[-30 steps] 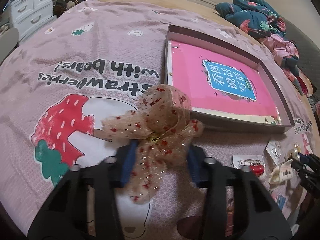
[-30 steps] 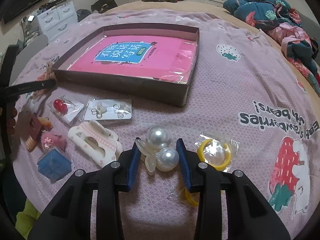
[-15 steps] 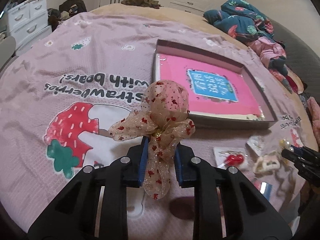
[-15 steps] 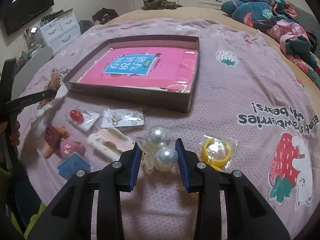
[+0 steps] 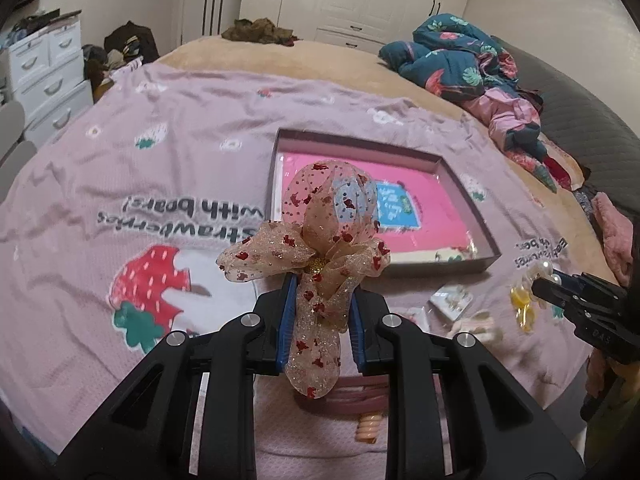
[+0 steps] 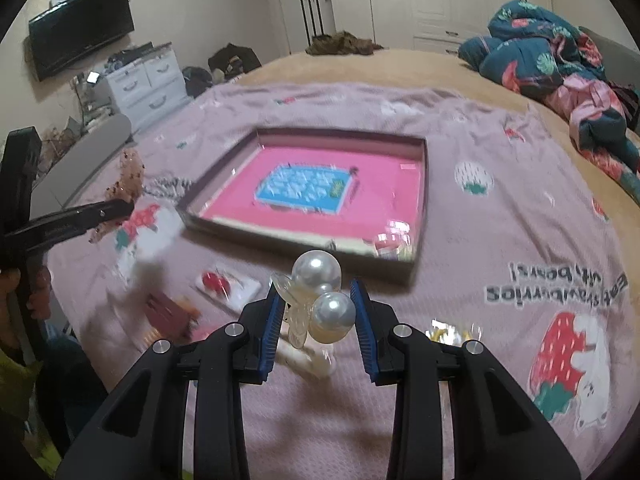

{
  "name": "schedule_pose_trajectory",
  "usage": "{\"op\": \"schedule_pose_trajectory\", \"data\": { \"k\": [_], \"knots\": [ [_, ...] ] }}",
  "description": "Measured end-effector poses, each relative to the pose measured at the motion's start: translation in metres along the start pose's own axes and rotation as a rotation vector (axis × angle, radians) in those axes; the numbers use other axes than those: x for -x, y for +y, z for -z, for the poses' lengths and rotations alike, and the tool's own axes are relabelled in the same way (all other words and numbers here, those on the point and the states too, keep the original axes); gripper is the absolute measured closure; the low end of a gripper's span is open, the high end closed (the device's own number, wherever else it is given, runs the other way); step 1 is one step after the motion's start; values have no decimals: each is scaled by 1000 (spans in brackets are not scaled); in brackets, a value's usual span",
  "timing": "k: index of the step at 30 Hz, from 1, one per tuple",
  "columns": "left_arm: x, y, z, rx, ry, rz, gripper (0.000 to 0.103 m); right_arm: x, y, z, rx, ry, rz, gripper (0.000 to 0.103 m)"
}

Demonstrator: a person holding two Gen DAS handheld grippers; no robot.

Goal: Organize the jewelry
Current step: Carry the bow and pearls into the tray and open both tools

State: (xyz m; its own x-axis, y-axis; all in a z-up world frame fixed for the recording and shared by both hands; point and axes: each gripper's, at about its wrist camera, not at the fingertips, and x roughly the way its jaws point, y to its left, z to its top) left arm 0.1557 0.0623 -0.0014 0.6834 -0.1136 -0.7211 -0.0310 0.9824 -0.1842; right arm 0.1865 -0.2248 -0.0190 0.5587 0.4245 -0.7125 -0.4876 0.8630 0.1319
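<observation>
My left gripper point(image 5: 320, 292) is shut on a beige mesh bow hair tie point(image 5: 316, 248) with red specks, held up above the bedspread. My right gripper point(image 6: 316, 304) is shut on a clear hair clip with two large pearls point(image 6: 324, 292), also lifted off the bed. Beyond both lies a shallow dark box point(image 5: 472, 216) point(image 6: 424, 184) lined with a pink booklet. Loose pieces stay on the bedspread: a red cherry piece on a card point(image 6: 218, 282), a cream claw clip point(image 6: 308, 360), a yellow ring in a bag point(image 5: 520, 304), and an earring card point(image 5: 452, 298).
A pink strawberry-print bedspread point(image 5: 120, 184) covers the bed. Crumpled floral bedding point(image 6: 560, 56) lies at the far right. White drawers point(image 6: 140, 80) and a wall television point(image 6: 80, 36) stand at the left. In the left wrist view the right gripper point(image 5: 540, 284) enters from the right.
Both grippers have risen off the bedspread with their pieces. The left jaws closed in on the bow; the pearl clip stayed gripped throughout. The box now looks farther and lower.
</observation>
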Motion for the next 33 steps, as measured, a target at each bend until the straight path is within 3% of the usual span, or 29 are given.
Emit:
{"op": "schedule_pose_trajectory", "data": {
  "k": [8,17,33],
  "knots": [
    [2,-14,-28,-24,-38,-1,88,8,5,-35,20,-61,-11,71],
    [-23,-24,-50,-39,-29,2,88,-4,-7,-65,21,-92,5,71],
    [-104,-32,-55,-76,81,3,87,-74,-46,-79,-41,-8,64,71]
  ]
}}
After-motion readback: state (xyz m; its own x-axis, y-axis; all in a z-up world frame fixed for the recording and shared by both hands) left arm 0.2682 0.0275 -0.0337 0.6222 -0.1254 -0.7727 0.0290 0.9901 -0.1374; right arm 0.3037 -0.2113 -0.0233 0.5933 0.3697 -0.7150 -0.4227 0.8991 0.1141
